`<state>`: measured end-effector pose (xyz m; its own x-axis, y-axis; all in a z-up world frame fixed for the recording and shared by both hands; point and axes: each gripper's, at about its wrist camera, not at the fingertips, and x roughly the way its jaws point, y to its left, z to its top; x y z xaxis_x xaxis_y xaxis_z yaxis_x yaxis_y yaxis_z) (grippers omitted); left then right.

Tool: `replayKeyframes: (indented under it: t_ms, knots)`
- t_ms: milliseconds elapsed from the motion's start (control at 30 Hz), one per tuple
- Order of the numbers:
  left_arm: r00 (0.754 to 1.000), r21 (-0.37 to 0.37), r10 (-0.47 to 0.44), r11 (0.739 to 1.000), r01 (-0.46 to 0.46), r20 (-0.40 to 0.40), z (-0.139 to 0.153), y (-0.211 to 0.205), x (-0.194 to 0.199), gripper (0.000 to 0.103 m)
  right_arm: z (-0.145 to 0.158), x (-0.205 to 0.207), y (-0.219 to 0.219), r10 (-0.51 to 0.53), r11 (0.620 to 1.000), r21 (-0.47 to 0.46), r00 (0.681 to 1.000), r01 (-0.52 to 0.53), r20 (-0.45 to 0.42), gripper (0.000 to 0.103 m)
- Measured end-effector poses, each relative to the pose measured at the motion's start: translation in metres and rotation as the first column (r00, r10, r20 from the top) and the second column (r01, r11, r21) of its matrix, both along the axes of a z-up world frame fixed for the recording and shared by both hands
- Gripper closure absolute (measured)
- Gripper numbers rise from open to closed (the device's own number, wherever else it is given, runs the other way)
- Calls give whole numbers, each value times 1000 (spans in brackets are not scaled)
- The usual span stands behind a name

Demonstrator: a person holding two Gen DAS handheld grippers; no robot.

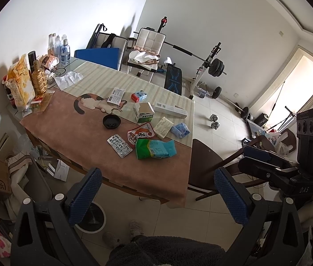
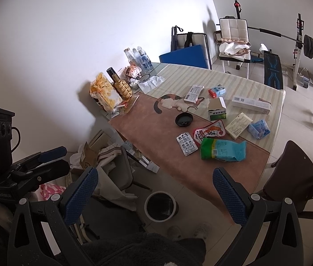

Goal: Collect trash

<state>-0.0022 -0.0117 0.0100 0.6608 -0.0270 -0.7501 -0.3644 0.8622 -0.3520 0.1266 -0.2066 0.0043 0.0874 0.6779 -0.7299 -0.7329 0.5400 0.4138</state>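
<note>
Trash lies on the table (image 1: 72, 130) (image 2: 152, 137): a green and blue bag (image 1: 155, 149) (image 2: 223, 150), a silver blister pack (image 1: 119, 145) (image 2: 186, 144), a red snack wrapper (image 1: 141, 133) (image 2: 209, 130), a black lid (image 1: 111, 121) (image 2: 184, 119), a green and white box (image 1: 143, 112) (image 2: 217, 109) and several other cartons. A white-rimmed bin (image 1: 91, 217) (image 2: 160, 206) stands on the floor at the table's near edge. My left gripper (image 1: 156, 197) is open and empty, held above the floor before the table. My right gripper (image 2: 155, 197) is open and empty, just above the bin.
Bottles (image 1: 60, 47), a gold bottle (image 1: 39, 79) and a snack bag (image 1: 21, 82) stand at the table's far left by the wall. A dark chair (image 1: 205, 166) (image 2: 298, 177) is at the right. Cardboard and bags (image 1: 1, 173) clutter the floor at left. Gym gear (image 1: 214, 66) stands behind.
</note>
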Motion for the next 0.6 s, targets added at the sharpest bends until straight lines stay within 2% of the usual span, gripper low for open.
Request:
replayKeyframes:
  t_ms: [600]
  knots:
    - [1000, 1, -10, 1000, 10, -2, 3, -2, 3, 0, -1, 1, -1, 0, 1000, 2, 1000, 0, -1, 0]
